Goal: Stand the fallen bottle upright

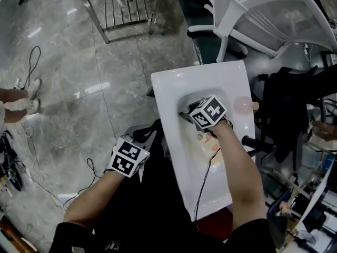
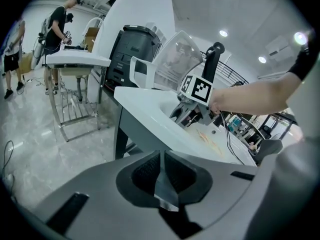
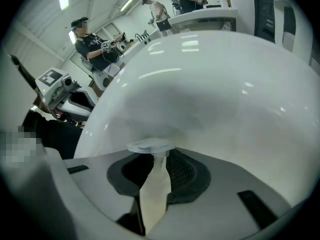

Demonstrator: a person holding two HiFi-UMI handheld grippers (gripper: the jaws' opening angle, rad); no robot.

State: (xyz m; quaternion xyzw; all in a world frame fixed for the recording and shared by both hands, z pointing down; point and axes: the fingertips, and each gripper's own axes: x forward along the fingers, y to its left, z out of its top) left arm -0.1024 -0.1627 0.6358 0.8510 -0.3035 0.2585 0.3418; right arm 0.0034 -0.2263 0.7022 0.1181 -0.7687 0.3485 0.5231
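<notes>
With the right tool point(image 3: 159, 165) clamped on the bottle point(image 3: 153, 194), cap pointing into the white basin point(image 1: 174, 88), and the left tool point(image 2: 161, 176) closed empty, the grasp appears complete: next, rotate cap-up and seat the base.

My right gripper point(image 1: 187, 111) points steeply down, arm stretched forward, jaws clamped on the bottle point(image 3: 155, 186). My left gripper point(image 1: 148, 140) hovers beside it, jaws together, empty.
</notes>
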